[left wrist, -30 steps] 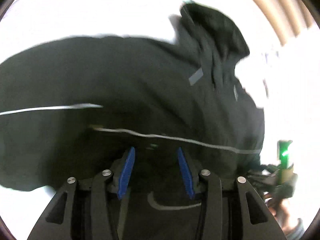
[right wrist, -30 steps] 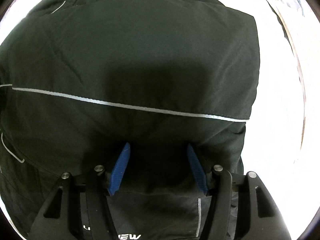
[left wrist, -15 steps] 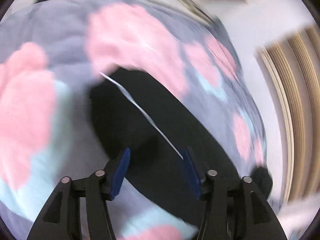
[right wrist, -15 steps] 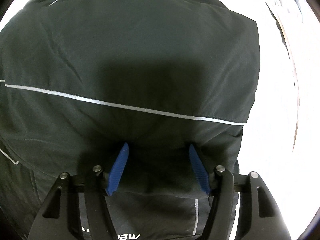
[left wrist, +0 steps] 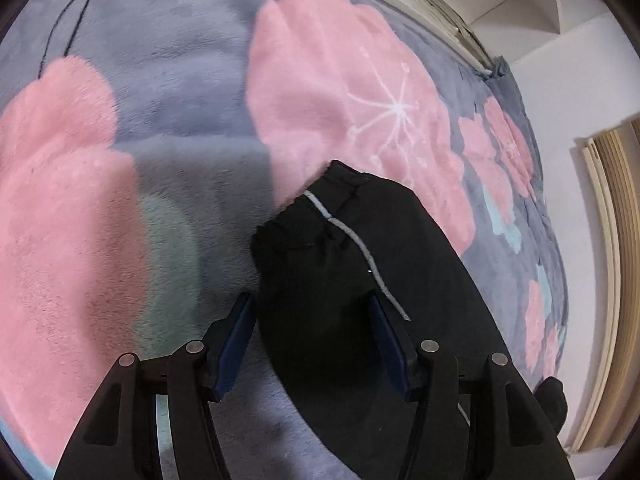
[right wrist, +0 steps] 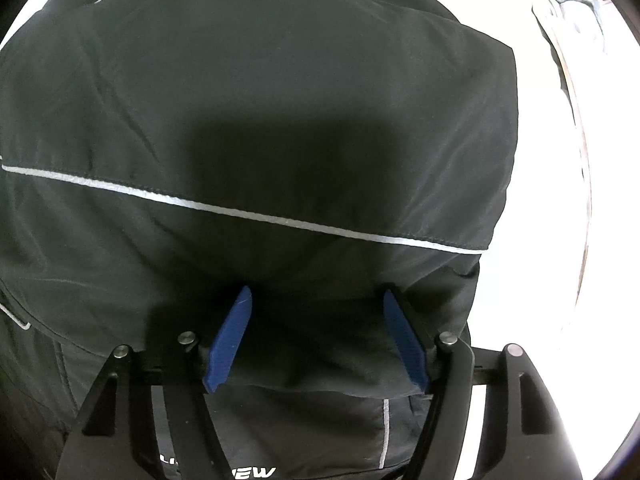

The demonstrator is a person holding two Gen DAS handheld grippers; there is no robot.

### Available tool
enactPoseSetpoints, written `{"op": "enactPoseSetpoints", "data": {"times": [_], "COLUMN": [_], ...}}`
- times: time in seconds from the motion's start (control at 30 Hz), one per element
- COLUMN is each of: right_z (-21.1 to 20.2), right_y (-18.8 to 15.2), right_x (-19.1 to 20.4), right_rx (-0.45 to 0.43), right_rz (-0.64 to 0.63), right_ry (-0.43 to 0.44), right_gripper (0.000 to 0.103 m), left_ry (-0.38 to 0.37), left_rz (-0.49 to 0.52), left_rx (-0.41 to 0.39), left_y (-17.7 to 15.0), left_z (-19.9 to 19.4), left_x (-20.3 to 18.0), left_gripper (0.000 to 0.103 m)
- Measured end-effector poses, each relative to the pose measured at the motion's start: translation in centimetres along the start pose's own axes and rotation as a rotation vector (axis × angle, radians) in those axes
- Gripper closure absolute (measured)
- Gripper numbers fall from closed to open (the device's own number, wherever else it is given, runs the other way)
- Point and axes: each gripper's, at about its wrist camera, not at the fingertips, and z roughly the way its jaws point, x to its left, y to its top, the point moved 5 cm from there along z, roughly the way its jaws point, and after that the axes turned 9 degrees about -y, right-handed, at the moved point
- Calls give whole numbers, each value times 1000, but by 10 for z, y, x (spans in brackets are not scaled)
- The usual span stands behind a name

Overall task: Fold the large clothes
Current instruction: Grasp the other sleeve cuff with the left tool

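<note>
Left gripper (left wrist: 314, 340): fingers spread, astride black sleeve (left wrist: 360, 264) on flowered blanket (left wrist: 168, 128). Right gripper (right wrist: 320, 336): fingers opening over folded jacket (right wrist: 280, 128), fabric between, unpinched. Risk: slick cloth slips, fold springs open; shallow bite on cuff drags sleeve crooked.

I'm working in a home bedroom, by the look of it: a plush grey blanket (left wrist: 192, 92) with big pink blossoms covers a bed, a white shelf niche (left wrist: 516, 4) holding stacked papers sits in the wall behind, and pale wooden slats (left wrist: 616, 216) line the right side.
</note>
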Motion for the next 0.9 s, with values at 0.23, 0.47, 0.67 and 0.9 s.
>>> {"op": "enactPoseSetpoints", "data": {"times": [0.23,0.47,0.67,0.9], "right_z": [0,10,-3,-55], "right_y": [0,-10,-20,-44], "right_x": [1,-7,-17,-18], "right_rx": [-8,-33,-81,-232], "right_rz": [8,21,58,55], "right_ry": [16,32,72,201], "right_gripper": [31,31,31,31], "left_ry": [-87,-236,-350,-519], "left_rz": [195,452,704,933], "left_rx": [-89,-74,42,274], "left_y": [-16,-74,-167,-296], "left_z": [-38,-88,-96,-77], "left_x": [-50,-152,-253,-341], "left_gripper": [88,89,89,89]}}
